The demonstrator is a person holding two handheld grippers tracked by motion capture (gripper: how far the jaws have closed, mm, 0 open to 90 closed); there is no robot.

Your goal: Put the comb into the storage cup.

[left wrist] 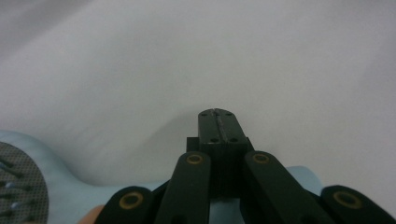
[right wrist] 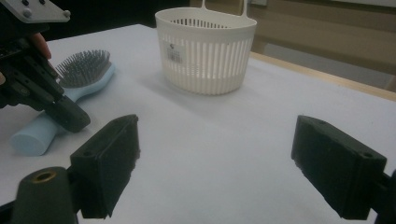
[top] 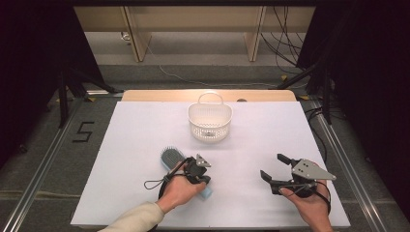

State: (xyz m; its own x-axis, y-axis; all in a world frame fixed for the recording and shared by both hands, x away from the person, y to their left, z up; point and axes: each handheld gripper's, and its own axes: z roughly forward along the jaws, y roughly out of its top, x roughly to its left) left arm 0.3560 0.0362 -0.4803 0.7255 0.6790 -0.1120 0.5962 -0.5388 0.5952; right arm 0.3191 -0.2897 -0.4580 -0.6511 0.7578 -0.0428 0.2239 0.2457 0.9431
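Left tongs (top: 205, 180) clenched empty over hairbrush (top: 172, 159) handle, right tongs (top: 273, 170) released.

A white-topped table (top: 145, 130) carries it all, a strip of bare wood showing along its far edge. Two things lie on it. A light-blue hairbrush (top: 172, 158) lies flat, bristles up, right under the left gripper (top: 205, 180), its handle running beneath the jaws and its head just past them on the far-left side. A white slatted basket (top: 210, 119) stands upright well beyond both grippers, out ahead and between them, handle raised. In front of the right gripper (top: 271, 169) the white top lies bare
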